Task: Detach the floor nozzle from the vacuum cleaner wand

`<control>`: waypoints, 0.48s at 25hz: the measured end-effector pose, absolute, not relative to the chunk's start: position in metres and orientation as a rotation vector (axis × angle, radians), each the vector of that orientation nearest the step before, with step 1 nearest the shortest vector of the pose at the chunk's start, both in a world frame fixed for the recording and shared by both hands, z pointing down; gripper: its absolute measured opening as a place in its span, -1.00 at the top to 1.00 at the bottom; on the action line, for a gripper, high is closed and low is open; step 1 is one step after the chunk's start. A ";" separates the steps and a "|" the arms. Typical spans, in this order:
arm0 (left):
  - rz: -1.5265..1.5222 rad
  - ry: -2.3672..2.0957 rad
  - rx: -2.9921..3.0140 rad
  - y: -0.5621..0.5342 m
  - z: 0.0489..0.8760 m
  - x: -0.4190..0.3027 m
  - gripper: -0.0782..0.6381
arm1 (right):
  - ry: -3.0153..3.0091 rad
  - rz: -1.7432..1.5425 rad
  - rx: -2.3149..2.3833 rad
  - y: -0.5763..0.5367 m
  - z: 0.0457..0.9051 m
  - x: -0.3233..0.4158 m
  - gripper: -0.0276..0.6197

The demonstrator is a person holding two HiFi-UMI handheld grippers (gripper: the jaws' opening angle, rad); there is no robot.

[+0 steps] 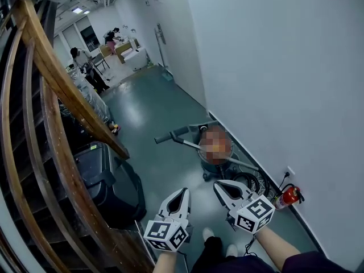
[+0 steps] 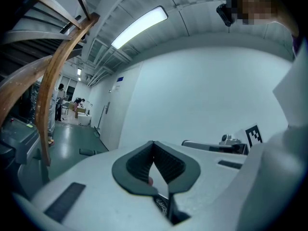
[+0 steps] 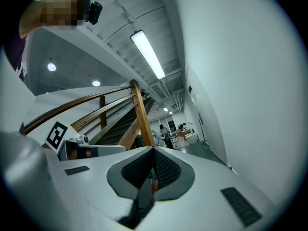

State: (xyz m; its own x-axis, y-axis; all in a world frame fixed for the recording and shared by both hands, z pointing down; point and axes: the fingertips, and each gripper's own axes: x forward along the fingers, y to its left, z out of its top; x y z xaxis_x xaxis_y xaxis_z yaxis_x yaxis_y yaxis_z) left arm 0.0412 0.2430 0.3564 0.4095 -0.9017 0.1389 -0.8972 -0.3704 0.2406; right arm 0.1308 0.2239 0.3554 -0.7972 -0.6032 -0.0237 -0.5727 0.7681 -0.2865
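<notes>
As the left tool (image 1: pixel 182 191) and right tool (image 1: pixel 218 185) are pressed together (both empty), the approach is in hand; next, spread them at the wand (image 1: pixel 190 145) and nozzle (image 1: pixel 183 132).

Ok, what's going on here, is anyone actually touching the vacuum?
Not yet. A person stands in a corridor with a gripper in each hand. The left gripper and the right gripper are both shut and empty, held out in front. The vacuum cleaner sits on the green floor ahead, near the wall, with its wand angled across it. Neither gripper touches it, so detaching the nozzle has not begun. A red fire extinguisher stands by the wall.
</notes>
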 end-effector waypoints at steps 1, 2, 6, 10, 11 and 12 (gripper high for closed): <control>-0.024 -1.566 2.386 0.235 0.360 0.036 0.77 | 2.845 -0.411 -0.953 0.216 0.358 0.126 0.86; -0.025 -1.563 2.381 0.227 0.364 0.030 0.77 | 2.846 -0.415 -0.955 0.209 0.360 0.120 0.86; -0.028 -1.542 2.371 0.191 0.372 0.009 0.77 | 2.857 -0.429 -0.973 0.176 0.369 0.099 0.86; -0.028 -1.514 2.360 0.163 0.378 -0.013 0.77 | 2.842 -0.464 -1.009 0.148 0.372 0.079 0.86; -0.030 -1.508 2.357 0.158 0.379 -0.018 0.77 | 2.842 -0.466 -1.016 0.142 0.372 0.074 0.86; -0.032 -1.503 2.354 0.153 0.380 -0.023 0.77 | 2.843 -0.466 -1.022 0.137 0.372 0.070 0.86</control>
